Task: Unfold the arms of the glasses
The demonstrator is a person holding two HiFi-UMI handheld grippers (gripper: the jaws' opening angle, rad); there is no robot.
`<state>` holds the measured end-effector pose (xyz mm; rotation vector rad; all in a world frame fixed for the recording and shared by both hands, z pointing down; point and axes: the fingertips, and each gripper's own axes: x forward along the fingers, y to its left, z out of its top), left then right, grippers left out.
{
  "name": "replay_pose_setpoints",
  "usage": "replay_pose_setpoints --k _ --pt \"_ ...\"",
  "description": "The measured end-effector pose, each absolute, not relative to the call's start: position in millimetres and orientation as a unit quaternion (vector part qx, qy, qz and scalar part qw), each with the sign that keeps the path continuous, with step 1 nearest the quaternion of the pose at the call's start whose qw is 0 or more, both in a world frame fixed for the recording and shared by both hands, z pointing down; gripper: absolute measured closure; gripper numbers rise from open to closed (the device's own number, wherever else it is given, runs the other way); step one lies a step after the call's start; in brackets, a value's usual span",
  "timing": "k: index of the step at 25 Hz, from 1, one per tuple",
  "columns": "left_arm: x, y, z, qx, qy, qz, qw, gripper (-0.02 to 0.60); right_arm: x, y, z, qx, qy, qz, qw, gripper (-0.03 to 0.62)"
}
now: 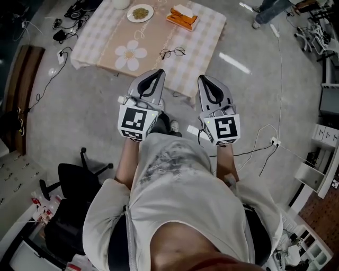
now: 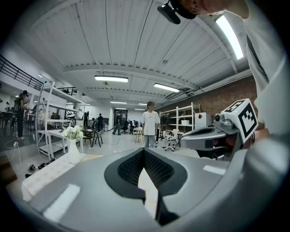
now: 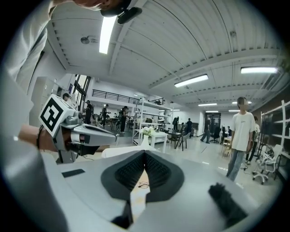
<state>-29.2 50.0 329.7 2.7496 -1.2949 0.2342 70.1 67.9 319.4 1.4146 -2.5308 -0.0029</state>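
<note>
While both tongs are held out side by side in front of the person, the glasses [image 1: 172, 52] lie on the bench [image 1: 100, 37], well apart from them. The left tongs [image 1: 155, 72] are closed, tips together, with nothing between them. The right tongs [image 1: 204, 79] are closed the same way and are empty too.

The glasses sit near the bench's near edge, toward its right corner. They are too small to tell how their arms lie. Bare checked cloth lies all around them, so nothing crowds them. A big flower print [image 1: 131, 54] is on the cloth to their left. A plate [image 1: 140, 12] and an orange box [image 1: 181, 17] sit by the far edge, well away from the glasses. In the right gripper view the glasses [image 3: 143, 185] show small in the slit below the closed tips.

Gray floor [image 1: 249, 79] is open to the right of the bench. A plug strip [image 1: 274, 141] with thin cables lies on it, nearer the person. More cables [image 1: 61, 34] lie on the floor by the bench's left edge. A black chair [image 1: 74, 180] stands at the person's left side.
</note>
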Motion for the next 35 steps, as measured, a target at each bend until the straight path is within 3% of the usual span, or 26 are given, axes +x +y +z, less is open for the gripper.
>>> replay_pose_setpoints --k 35 --pt "-21 -89 405 0.938 -0.316 0.123 0.073 0.572 65 -55 397 0.529 -0.822 0.064 0.201 0.577"
